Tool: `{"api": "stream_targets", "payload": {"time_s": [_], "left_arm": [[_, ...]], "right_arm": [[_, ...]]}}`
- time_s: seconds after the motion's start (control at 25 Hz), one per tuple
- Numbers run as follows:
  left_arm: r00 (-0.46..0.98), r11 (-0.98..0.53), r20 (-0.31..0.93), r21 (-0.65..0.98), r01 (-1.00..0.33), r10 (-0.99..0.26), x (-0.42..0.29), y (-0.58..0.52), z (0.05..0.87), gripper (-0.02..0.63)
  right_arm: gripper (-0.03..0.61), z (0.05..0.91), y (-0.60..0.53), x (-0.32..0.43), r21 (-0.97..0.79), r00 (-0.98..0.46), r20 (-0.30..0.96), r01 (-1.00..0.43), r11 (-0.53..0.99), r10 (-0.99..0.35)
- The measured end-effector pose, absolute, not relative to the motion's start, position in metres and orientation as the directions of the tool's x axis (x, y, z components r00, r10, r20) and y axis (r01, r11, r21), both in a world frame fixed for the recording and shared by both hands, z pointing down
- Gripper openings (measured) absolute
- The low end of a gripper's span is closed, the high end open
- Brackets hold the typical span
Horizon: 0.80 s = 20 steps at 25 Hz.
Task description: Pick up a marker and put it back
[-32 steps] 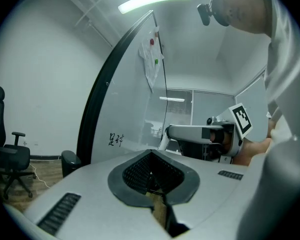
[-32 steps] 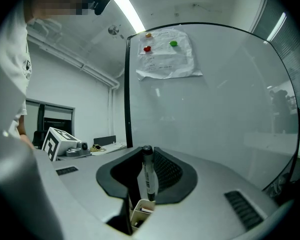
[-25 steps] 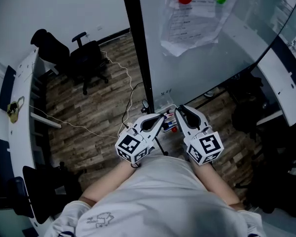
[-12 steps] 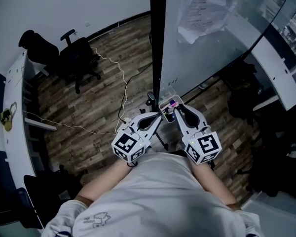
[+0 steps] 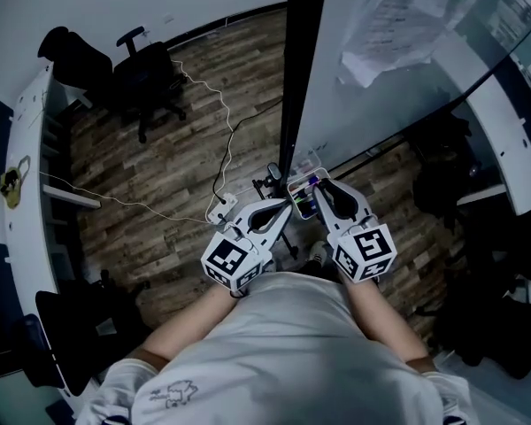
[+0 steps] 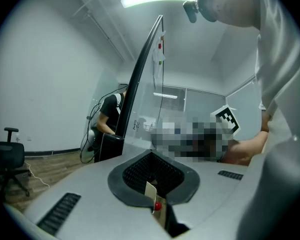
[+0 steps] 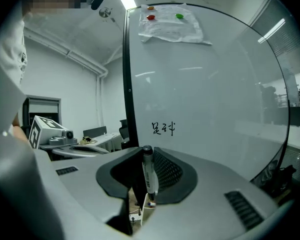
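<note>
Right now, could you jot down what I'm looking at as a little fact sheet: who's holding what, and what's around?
Setting: person standing at a glass whiteboard, wooden floor below
Right gripper: shut on an upright marker, over the clear holder
Left gripper: jaws closed on a thin pale edge, apparently that holder's wall
On the board: handwriting; paper pinned by magnets
Task stage: marker in the grip, not yet released into the holder

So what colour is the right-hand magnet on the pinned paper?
Green; the magnet shows best in the right gripper view.
</note>
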<state>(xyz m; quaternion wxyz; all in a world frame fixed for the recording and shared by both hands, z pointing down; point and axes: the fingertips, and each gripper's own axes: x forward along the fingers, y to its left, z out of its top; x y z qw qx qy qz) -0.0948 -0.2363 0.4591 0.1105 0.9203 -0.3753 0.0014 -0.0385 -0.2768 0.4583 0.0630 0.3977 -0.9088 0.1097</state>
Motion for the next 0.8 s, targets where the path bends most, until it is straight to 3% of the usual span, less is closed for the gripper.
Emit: {"api": "stream_targets", "payload": {"time_s": [0.8], "left_arm": [[0.582,-0.507,0.218,0.317,-0.802,-0.784,-0.100,-0.252,0.516,0.006]], "right_arm": [[0.075,0.542,-0.302,-0.053,-0.293,-0.788,0.301,-0.613,0.734,-0.537]]}}
